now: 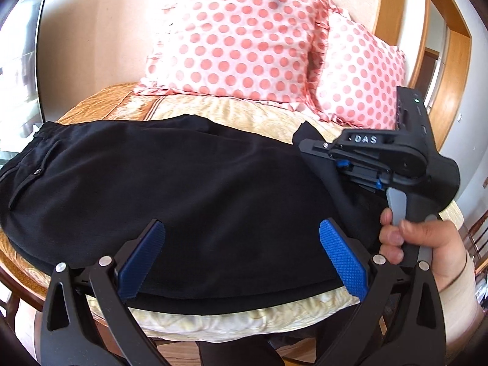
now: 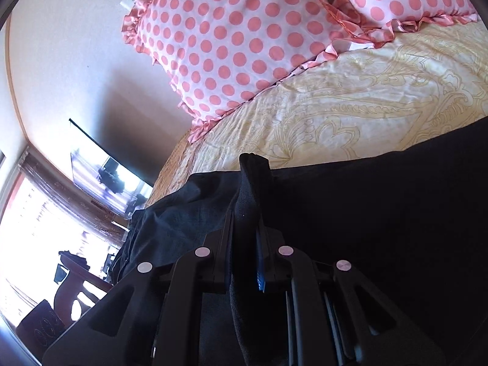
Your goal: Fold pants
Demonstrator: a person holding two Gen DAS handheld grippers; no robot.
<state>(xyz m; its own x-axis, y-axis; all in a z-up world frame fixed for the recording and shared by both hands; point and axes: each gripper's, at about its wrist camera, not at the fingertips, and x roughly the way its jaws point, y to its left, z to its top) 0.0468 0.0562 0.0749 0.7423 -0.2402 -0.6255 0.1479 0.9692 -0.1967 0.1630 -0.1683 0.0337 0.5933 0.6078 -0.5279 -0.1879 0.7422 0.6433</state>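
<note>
black pants (image 1: 170, 183) are lying folded across the near part of the bed (image 1: 238, 113), over a cream and gold patterned bedspread (image 2: 350, 103), with the waistband and a buttoned back pocket (image 1: 33, 174) sitting toward the left end in the left wrist view. the left claw (image 1: 242, 259) is hovering at the near edge of the pants with its blue pads (image 1: 343, 259) spread wide apart, gripping nothing, and the dark cloth is lying between and just beyond them. the right claw (image 2: 244, 231) is standing at the right end of the pants, its fingers pressed together on a raised fold of the black fabric, which is sticking up past the tips. in the left wrist view a hand (image 1: 427, 244) is squeezing the grey trigger of that right claw (image 1: 314, 149). two pink polka-dot pillows (image 1: 241, 39) are leaning against the wall at the head of the bed, well apart from the pants. a window (image 2: 36, 219) is glowing bright at the far left of the right wrist view.
</note>
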